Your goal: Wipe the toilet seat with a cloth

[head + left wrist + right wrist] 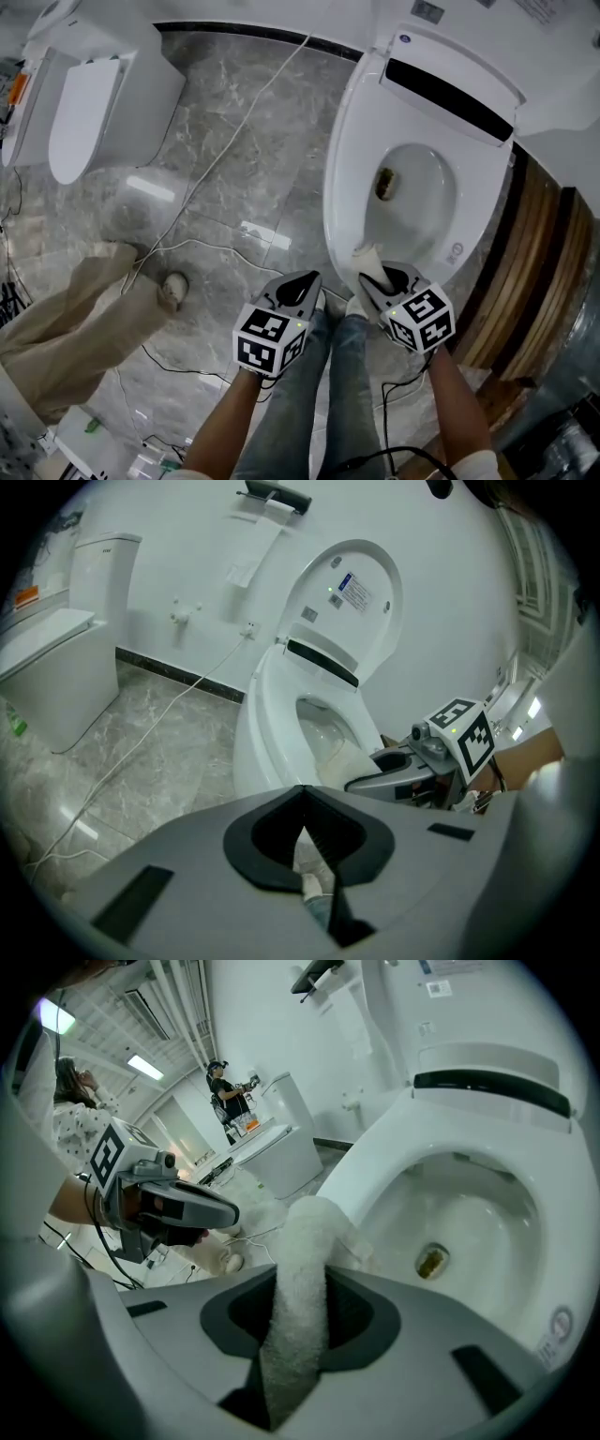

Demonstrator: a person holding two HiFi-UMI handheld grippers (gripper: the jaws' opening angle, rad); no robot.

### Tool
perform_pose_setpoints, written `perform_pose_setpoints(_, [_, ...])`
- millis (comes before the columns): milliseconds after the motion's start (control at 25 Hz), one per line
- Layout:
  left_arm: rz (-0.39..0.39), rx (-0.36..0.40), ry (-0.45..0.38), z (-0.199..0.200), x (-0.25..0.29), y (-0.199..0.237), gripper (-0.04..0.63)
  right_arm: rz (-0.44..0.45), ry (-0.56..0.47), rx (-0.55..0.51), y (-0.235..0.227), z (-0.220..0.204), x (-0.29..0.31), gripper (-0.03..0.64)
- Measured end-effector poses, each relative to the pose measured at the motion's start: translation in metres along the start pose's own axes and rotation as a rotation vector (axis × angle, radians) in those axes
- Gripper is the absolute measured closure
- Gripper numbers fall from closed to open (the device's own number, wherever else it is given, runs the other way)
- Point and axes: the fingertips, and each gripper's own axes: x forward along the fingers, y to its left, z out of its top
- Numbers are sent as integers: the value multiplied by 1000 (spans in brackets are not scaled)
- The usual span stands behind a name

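Right gripper (377,275) had its jaws clamped on the cloth (302,1251), the cloth's end at the toilet seat (339,187) front rim. Left gripper (302,283) hung just beside it, jaws together, empty.

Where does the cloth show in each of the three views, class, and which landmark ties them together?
Head view: cloth at the front of the toilet seat, in the right claw.
Left gripper view: right of centre, at the seat's rim.
Right gripper view: centre, clamped between the claw's jaws.
Shared landmark: the toilet seat.
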Motion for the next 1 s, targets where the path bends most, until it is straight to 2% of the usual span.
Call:
perform_pose_setpoints(520, [-7, -8, -42, 38, 3, 23, 584, -6, -58, -11, -7, 56, 30, 515])
perform_pose_setpoints(880, [0, -38, -68, 54, 2, 33, 584, -21, -33, -27, -17, 76, 43, 515])
perform_pose_setpoints(1000, [-8, -46, -79, 63, 4, 31, 584, -9, -51, 1, -27, 86, 43, 515])
